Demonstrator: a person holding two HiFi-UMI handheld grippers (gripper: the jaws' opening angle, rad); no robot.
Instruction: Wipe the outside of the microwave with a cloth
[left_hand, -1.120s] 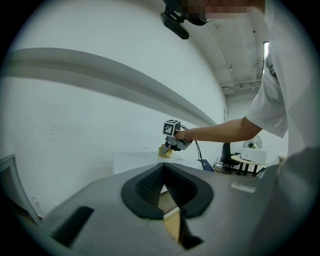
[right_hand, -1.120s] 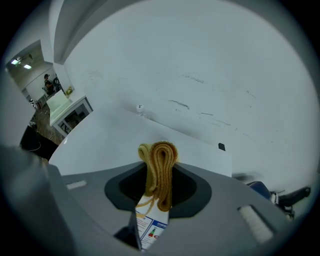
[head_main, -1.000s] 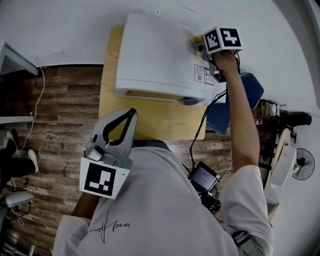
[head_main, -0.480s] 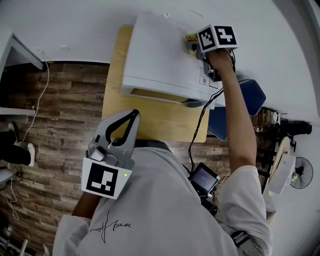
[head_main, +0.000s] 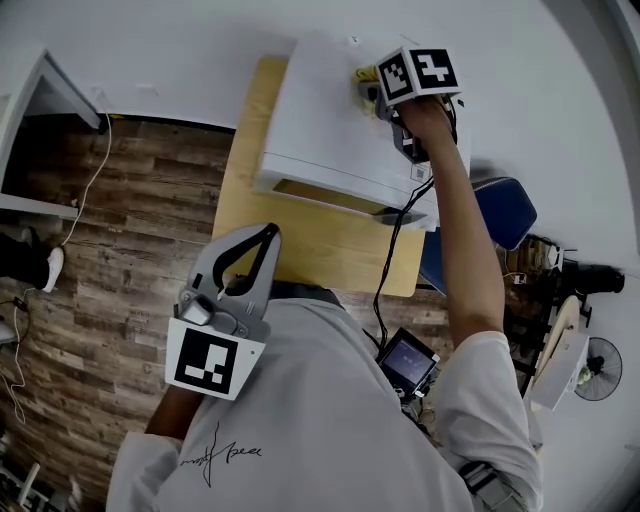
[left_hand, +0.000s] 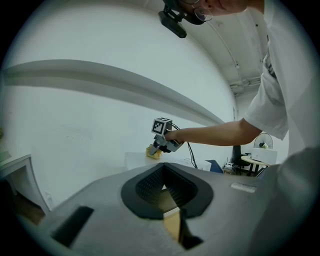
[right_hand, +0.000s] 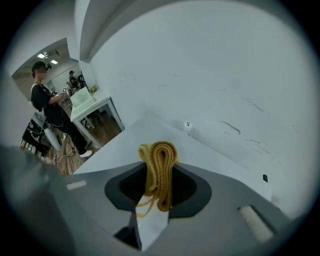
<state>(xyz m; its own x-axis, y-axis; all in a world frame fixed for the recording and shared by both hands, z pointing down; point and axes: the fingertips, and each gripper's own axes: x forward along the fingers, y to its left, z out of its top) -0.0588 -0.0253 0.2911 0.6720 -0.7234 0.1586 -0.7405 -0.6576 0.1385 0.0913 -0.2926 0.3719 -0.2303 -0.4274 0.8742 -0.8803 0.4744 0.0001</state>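
The microwave (head_main: 320, 125) sits on the table (head_main: 300, 245), toward 12 o'clock. The cloth (head_main: 361, 76) rests on the microwave's top at 1 o'clock. A chair (head_main: 505, 212) stands at the table's 3 o'clock.

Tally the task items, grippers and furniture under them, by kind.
White microwave: 1
Yellow cloth: 1
Grippers: 2 (left gripper shut and empty, right gripper shut on the cloth)
Wooden table: 1
Total: 5
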